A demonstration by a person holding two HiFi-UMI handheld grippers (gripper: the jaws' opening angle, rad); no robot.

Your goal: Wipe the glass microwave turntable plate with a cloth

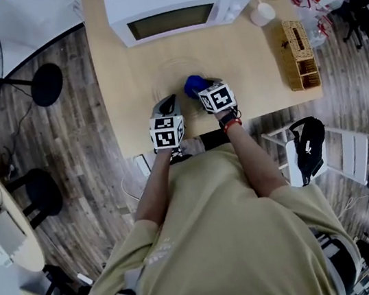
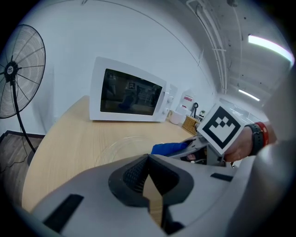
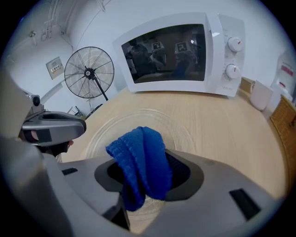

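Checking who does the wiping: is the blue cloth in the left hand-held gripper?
No, the blue cloth is clamped between the jaws of the right hand-held gripper.

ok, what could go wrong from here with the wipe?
1. The plate lies loose on the smooth table; the left gripper is shut, holding nothing, so wiping may push it along.
2. The right gripper pinches the cloth in a small bunch; pressing down, its hard fingers might hit glass.

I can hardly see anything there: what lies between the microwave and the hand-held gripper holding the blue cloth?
The glass turntable plate lies there on the wooden table, seen best in the right gripper view; nothing else stands between.
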